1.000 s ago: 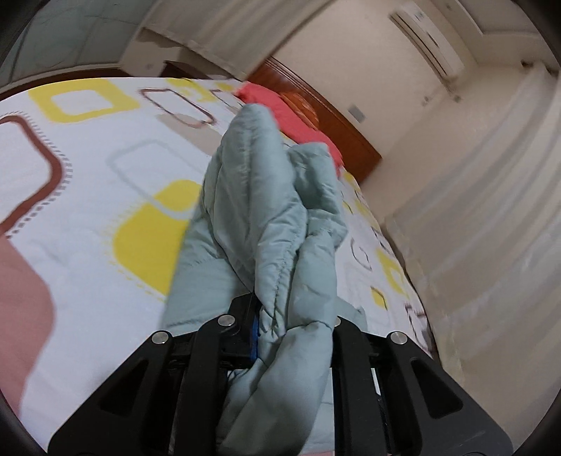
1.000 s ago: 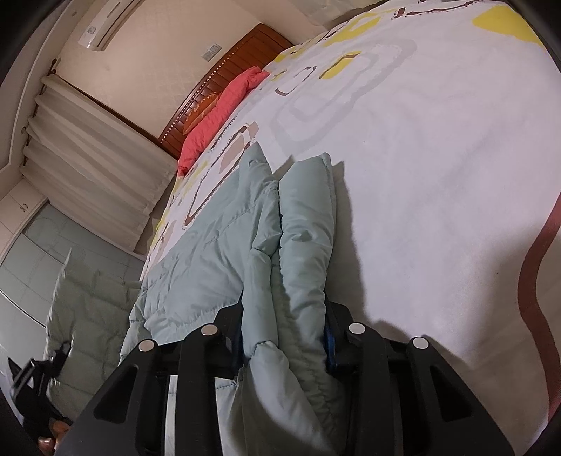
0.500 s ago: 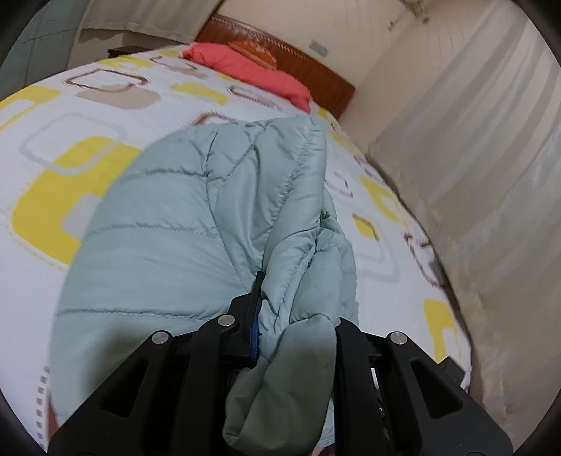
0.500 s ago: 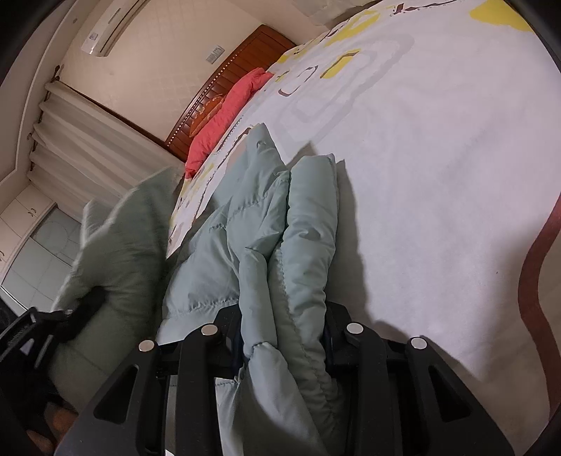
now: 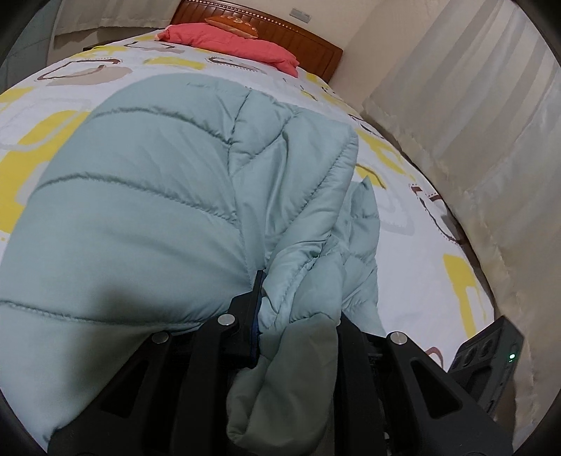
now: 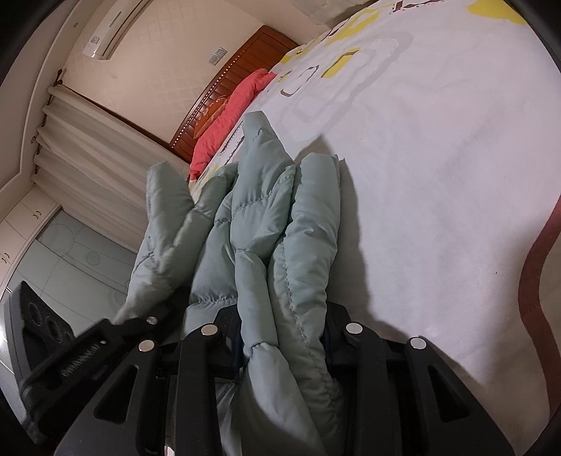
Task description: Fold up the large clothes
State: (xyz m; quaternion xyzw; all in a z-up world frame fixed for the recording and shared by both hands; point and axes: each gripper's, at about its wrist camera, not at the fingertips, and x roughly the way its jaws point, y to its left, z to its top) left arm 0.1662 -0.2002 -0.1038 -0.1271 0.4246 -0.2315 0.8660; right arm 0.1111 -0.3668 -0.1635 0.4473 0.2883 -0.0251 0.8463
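Observation:
A pale green quilted puffer jacket (image 5: 168,196) lies bunched on the bed and fills most of the left wrist view. My left gripper (image 5: 298,308) is shut on a thick fold of its edge. My right gripper (image 6: 284,333) is shut on another padded fold of the same jacket (image 6: 280,224), low over the sheet. The left gripper (image 6: 115,326) shows at the right wrist view's lower left, close beside the right one, with jacket fabric rising from it. The right gripper's body (image 5: 491,354) shows at the left wrist view's lower right.
The bed (image 6: 438,175) has a white sheet with yellow and brown squares. A red pillow (image 5: 238,45) lies by the wooden headboard (image 5: 315,42). Cream curtains (image 5: 473,140) hang along the bed's side. An air conditioner (image 6: 112,31) is on the wall.
My left gripper has swung its fold of the jacket over toward the right gripper, spreading a broad panel of the jacket over the bed. The right gripper has stayed nearly still.

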